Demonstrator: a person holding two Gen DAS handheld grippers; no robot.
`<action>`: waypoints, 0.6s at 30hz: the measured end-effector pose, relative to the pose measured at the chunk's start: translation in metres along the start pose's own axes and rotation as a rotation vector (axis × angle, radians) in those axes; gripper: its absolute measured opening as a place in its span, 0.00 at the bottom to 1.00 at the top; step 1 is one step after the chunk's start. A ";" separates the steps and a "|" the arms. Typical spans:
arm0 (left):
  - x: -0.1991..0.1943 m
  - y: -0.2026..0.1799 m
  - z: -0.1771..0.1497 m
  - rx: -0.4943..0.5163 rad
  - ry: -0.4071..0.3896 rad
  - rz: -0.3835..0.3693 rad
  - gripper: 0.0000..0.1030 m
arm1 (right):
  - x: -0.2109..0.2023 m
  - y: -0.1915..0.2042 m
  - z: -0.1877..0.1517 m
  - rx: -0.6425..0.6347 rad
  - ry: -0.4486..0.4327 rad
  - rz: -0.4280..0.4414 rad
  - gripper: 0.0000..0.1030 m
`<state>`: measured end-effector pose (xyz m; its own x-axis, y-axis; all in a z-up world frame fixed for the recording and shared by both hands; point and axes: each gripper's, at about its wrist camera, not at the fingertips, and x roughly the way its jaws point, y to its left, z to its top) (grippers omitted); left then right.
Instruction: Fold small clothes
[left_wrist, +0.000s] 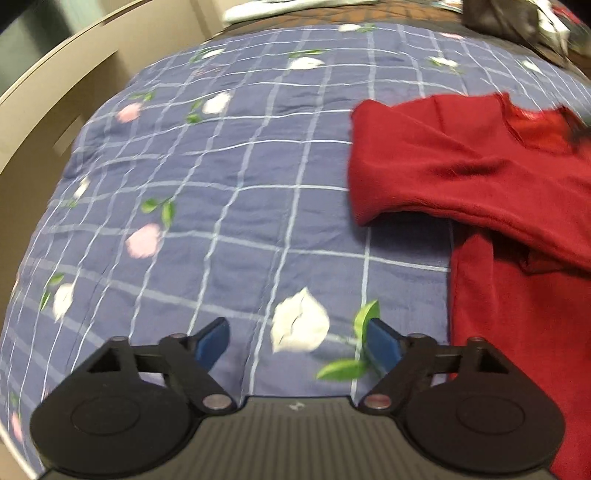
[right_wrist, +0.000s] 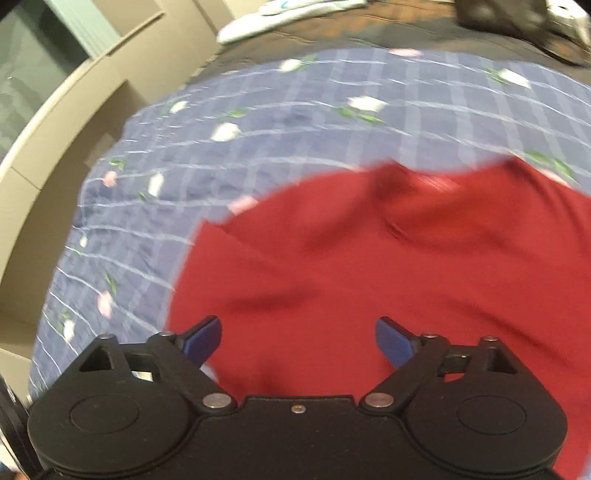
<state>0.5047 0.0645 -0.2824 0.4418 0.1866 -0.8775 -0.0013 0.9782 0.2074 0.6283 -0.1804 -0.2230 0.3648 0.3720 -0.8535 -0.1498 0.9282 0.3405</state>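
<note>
Hovering with fingers spread and empty: left gripper (left_wrist: 297, 341) over the bedspread (left_wrist: 229, 192), right gripper (right_wrist: 298, 341) over the red shirt (right_wrist: 369, 266).

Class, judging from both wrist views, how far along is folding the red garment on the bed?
Done: one sleeve of the red garment looks folded across, though blurred. In hand: nothing; the left gripper and right gripper are open and empty. Left: the rest of the folding on the checked bedspread.

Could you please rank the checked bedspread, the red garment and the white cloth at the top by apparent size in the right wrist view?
1. Red garment and checked bedspread: too similar to rank.
2. White cloth, though farthest away.
</note>
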 end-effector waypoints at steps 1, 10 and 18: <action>0.006 -0.002 0.002 0.024 -0.006 -0.006 0.75 | 0.012 0.009 0.011 -0.013 0.000 0.013 0.84; 0.036 -0.012 0.025 0.116 -0.102 -0.067 0.72 | 0.108 0.081 0.069 -0.178 0.072 0.058 0.81; 0.044 -0.010 0.042 0.121 -0.139 -0.141 0.64 | 0.137 0.096 0.075 -0.214 0.121 0.027 0.14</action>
<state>0.5615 0.0589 -0.3050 0.5490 0.0264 -0.8354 0.1730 0.9743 0.1445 0.7330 -0.0401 -0.2780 0.2475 0.3813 -0.8907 -0.3542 0.8913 0.2831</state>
